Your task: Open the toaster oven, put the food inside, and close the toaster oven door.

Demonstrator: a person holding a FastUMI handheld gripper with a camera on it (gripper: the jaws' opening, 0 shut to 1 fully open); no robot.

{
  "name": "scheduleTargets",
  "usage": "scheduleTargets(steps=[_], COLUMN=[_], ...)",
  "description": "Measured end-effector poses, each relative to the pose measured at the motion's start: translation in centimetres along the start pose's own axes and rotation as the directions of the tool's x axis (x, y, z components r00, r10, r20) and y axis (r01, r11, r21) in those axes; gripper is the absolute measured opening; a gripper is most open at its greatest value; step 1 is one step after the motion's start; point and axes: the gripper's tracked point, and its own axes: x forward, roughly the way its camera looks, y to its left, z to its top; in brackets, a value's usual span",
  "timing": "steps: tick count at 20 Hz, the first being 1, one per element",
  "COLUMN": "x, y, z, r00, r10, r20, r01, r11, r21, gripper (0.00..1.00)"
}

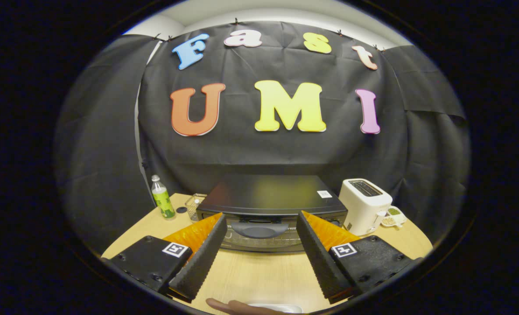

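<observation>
- The black toaster oven [271,201] with a glass door is seen standing on the light wooden desk [259,271], just ahead of the gripper [259,227] and square to it; its door is shut, so the first step of the task is judged not yet done
- The dark curved door handle [259,228] is seen at the top of the glass door, framed between the two fingers, which suggests that the gripper has been lined up on it for the opening pull
- The gripper is held wide, with nothing between its black ribbed pads [205,253]; the gap is broader than the handle, presumably so that the handle can be taken in from the front
- A fingertip of a person's hand [237,307] and the rim of a pale dish [277,307] are glimpsed on the desk below the fingers; whether the food lies there cannot be told
- A white pop-up toaster [364,204] is placed just beside the oven on its right, with a small white dish of greenish bits [393,215] beyond it
- A clear plastic bottle with a green label [162,197] and a small wire basket [194,204] are set to the oven's left, well apart from the door's swing
- The desk in front of the door is left bare, so that room is judged to be kept for the door to drop open
</observation>
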Motion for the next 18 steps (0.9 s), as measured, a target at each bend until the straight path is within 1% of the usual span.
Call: scheduleTargets(steps=[2,8,11,13,14,15,17,18], x=[2.4,7.0,8.2,9.2,9.5,9.8,10.0,10.0], y=[0.0,1.5,1.5,1.3,1.2,1.2,0.8,0.9], z=[-0.9,-3.0,-3.1,-3.8,-4.0,-3.6,-3.9,-3.7], r00=[1.0,0.998,0.999,0.997,0.997,0.998,0.997,0.998], r10=[-0.014,-0.002,-0.014,-0.015,-0.011,-0.011,-0.017,-0.017], r20=[-0.016,-0.058,-0.046,-0.07,-0.079,-0.061,-0.079,-0.068], r01=[0.014,-0.001,0.013,0.014,0.011,0.012,0.018,0.019], r11=[1.0,0.999,1.0,1.0,1.0,1.0,1.0,0.999], r21=[-0.025,-0.04,-0.025,-0.016,-0.001,0.017,0.015,0.039], gripper=[1.0,1.0,1.0,1.0,1.0,1.0,1.0,1.0])
